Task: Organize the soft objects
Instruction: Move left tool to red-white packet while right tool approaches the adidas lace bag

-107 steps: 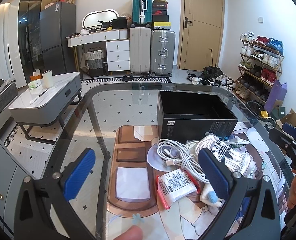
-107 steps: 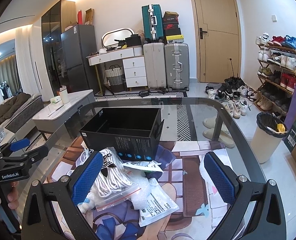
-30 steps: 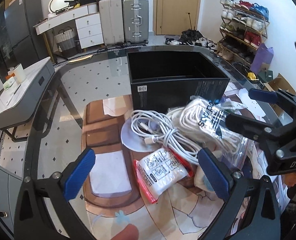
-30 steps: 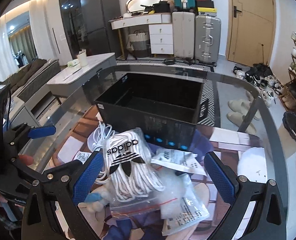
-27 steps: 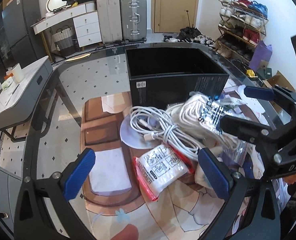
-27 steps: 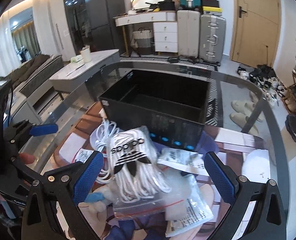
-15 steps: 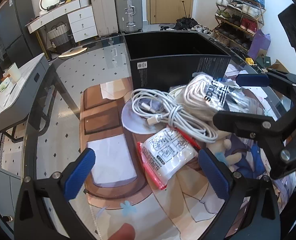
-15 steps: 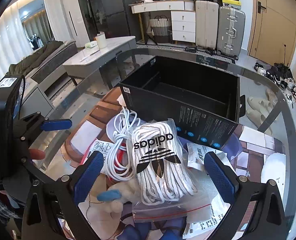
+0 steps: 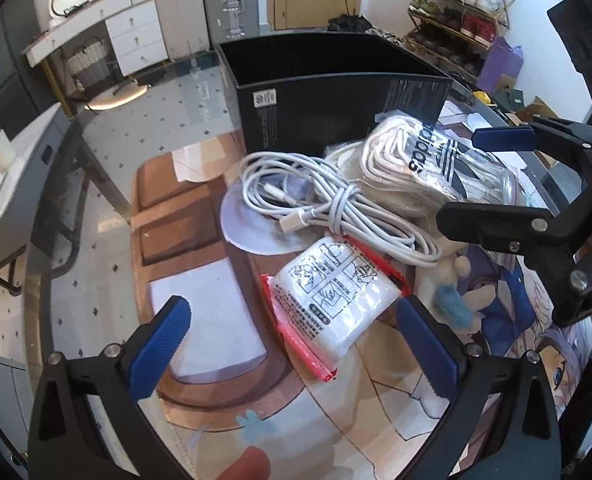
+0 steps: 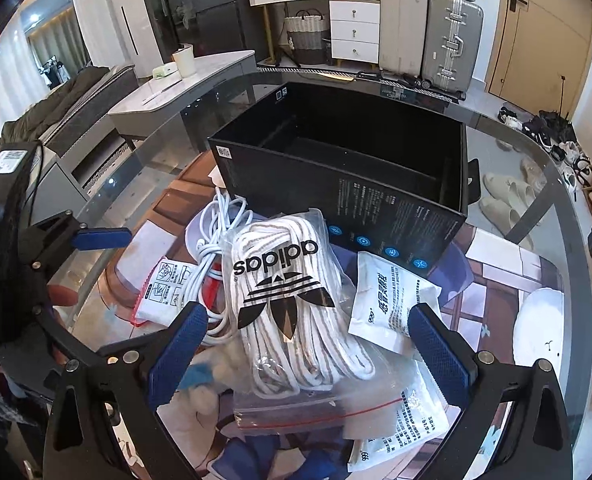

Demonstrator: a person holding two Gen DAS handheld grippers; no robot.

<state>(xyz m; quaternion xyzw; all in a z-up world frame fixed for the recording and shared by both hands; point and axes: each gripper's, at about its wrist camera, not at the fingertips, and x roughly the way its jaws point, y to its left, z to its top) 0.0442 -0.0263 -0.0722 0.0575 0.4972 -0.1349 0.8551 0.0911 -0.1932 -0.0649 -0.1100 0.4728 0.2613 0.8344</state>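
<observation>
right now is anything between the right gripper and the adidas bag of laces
Nothing visible is. The right gripper is open with the adidas bag lying straight ahead between its fingers, on top of the pile. The white cable lies to the bag's left.

Left gripper (image 9: 296,344), right gripper (image 10: 307,344): black frames, blue ribbed pads, silver screws.

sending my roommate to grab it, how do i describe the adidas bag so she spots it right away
Start at the open black box on the glass table. Just in front of it lies a heap, topped by a clear zip bag of white laces. Only it bears a black adidas logo; the white cable beside it lies loose.
</observation>
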